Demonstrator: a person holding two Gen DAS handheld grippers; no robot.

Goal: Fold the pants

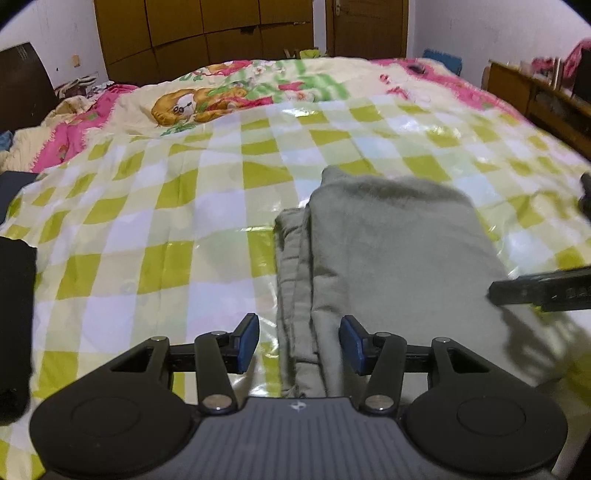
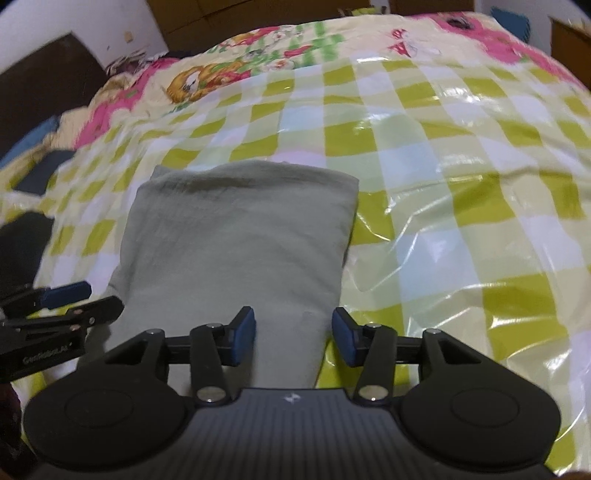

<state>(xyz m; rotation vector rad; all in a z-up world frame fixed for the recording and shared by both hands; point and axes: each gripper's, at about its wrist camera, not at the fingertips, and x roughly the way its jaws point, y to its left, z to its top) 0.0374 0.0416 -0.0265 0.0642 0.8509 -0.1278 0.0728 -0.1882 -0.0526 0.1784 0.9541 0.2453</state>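
Pants (image 2: 240, 240), grey-green and folded into a thick rectangle, lie on a shiny green-checked sheet (image 1: 155, 206) spread over a bed. A cartoon quilt (image 1: 207, 96) lies beyond, a brown wardrobe (image 1: 207, 33) behind that. Nothing blocks the pants. Left gripper (image 1: 299, 341) hangs tilted down over their left edge, right gripper (image 2: 293, 338) over the near right corner; both stand apart, clamping nothing.

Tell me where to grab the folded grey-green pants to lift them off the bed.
Grip the folded grey-green pants at the near edge, one gripper per near corner, coming from the near side. The stacked layers show along the left side, so pinch through all of them; the far end is a closed fold.
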